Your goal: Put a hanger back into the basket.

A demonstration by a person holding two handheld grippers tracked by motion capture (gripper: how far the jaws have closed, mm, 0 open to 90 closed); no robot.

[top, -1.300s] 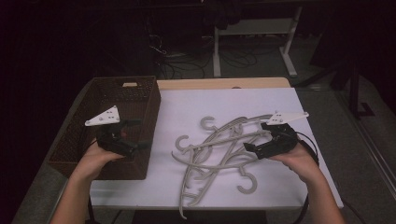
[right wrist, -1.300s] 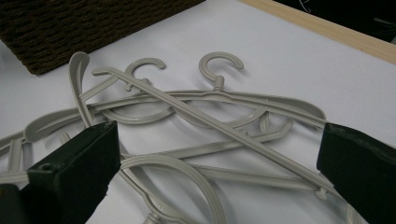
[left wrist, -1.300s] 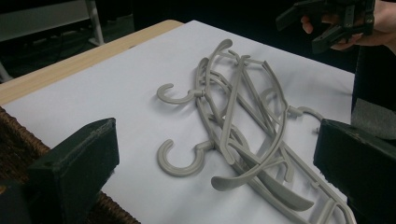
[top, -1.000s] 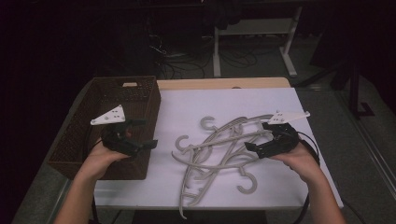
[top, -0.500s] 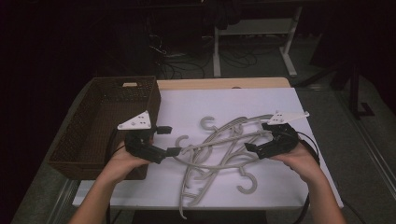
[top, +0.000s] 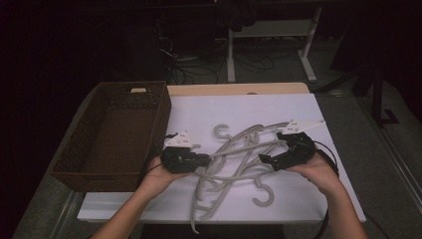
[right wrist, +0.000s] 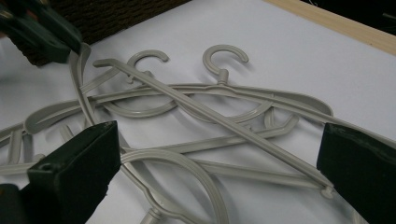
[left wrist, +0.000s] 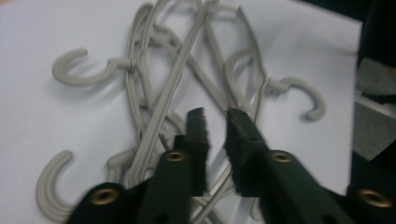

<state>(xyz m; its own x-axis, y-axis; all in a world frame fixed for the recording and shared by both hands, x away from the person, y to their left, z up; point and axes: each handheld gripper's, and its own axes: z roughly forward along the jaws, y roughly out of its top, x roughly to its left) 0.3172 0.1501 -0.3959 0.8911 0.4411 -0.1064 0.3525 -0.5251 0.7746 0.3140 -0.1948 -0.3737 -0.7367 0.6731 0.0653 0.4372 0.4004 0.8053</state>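
Observation:
Several grey plastic hangers (top: pixel 234 149) lie tangled in a pile on the white mat (top: pixel 239 107). My left gripper (top: pixel 205 159) is at the pile's left edge; its jaws have just been closing, and a thin hanger bar (left wrist: pixel 219 186) runs between them. In the left gripper view the left gripper (left wrist: pixel 217 114) has only a narrow gap at its toothed tips. The right gripper view shows the left gripper (right wrist: pixel 70 44) clamped on a hanger arm's end. My right gripper (top: pixel 271 154) rests at the pile's right side, and its jaws stand wide apart over the hangers (right wrist: pixel 210 112), gripping nothing.
A dark woven basket (top: pixel 107 174) with nothing in it stands along the table's left side, just left of my left hand. The wooden table edge (top: pixel 239 89) runs behind the mat. Beyond it are a dark floor, cables and a white desk frame.
My left hand has swung from over the basket rightward and down to the hanger pile, and its jaws have narrowed. The right hand and gripper have stayed where they were.

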